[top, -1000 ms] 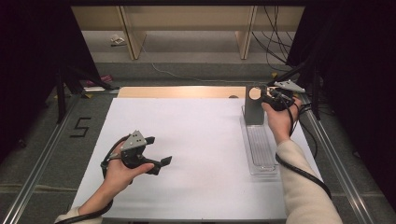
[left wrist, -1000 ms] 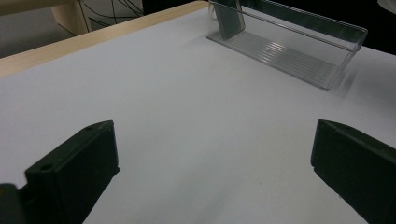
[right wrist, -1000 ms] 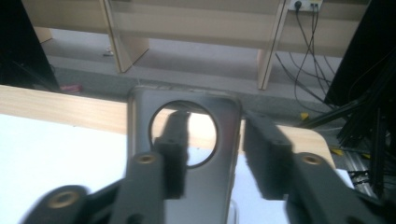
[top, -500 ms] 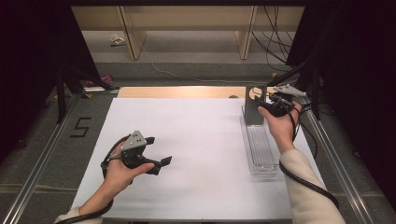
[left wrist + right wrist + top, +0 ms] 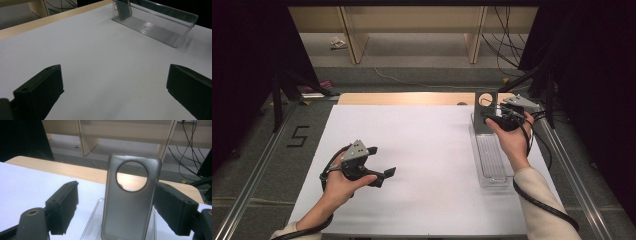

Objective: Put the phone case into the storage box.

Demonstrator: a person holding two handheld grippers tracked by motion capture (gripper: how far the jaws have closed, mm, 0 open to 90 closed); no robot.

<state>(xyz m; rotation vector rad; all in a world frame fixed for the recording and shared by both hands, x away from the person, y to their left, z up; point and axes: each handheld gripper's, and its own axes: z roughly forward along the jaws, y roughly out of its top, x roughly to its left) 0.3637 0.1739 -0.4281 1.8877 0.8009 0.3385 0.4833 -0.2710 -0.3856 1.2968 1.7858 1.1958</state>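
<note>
standing upright in the clear tray (image 5: 492,165), the phone case (image 5: 130,195) sits between the right gripper's (image 5: 115,205) just-parted fingers.

1. The case (image 5: 130,200) is cut off at the bottom edge of the right gripper view, so where it meets the tray (image 5: 93,225) cannot be told.
2. In the high view the right gripper (image 5: 502,117) is too small and dark to tell its jaws apart.
3. The left gripper view crops the tray's (image 5: 175,30) far end and the case's (image 5: 123,10) top.
4. A small thing (image 5: 338,43) on the floor is too small to tell.
</note>
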